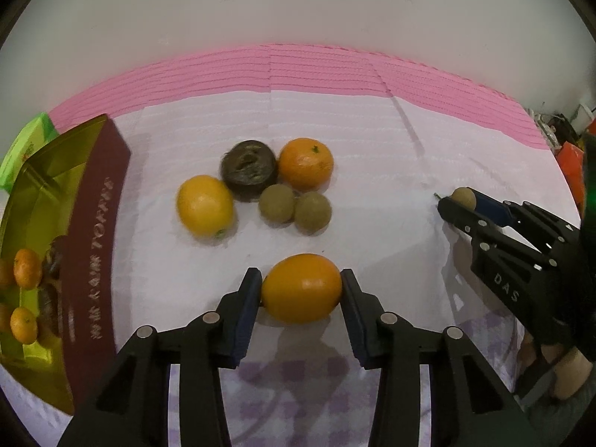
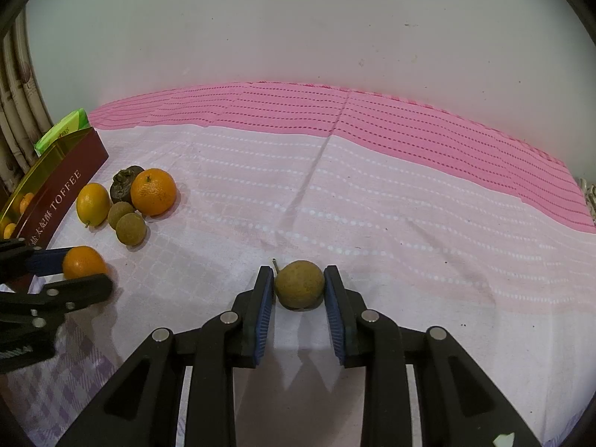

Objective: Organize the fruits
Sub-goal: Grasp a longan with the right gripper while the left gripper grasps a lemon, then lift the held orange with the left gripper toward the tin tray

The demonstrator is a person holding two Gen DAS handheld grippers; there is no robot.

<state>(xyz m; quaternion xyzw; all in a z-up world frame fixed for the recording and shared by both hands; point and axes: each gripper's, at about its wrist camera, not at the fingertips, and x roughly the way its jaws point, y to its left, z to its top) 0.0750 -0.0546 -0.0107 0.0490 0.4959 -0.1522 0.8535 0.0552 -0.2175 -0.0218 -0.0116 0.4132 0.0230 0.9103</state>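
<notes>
Oranges and small brown fruits lay scattered on the pink-and-white cloth (image 2: 372,193) in front of us. Our left gripper (image 1: 301,290) had its two fingers pressed against the sides of an orange (image 1: 301,288), clamped on it just above the cloth; whether the fruit had left the surface we could not tell. Our right gripper (image 2: 299,290) had its blue pads (image 2: 263,316) either side of a brown round fruit with a short stem (image 2: 299,289), and both pads seemed to touch it, so we counted it as gripped.

Ahead of the left tongs sat a tight cluster: a yellow-orange citrus (image 1: 205,205) to the left, a dark wrinkled fruit (image 1: 249,169) behind it, a tangerine (image 1: 306,164) to the right of that, and two brown round fruits (image 1: 276,203) (image 1: 313,211) touching each other in front. From the right tongs this same group lay far off to the left.

Left of the left tongs stood the maroon toffee box (image 1: 93,253), open, with a gold lining, and several small tangerines (image 1: 27,268) lay inside it. A green packet (image 1: 26,149) showed beyond the box. The right tongs appeared well to the right of the left ones, in the left wrist view, with the cluster between and beyond them.
</notes>
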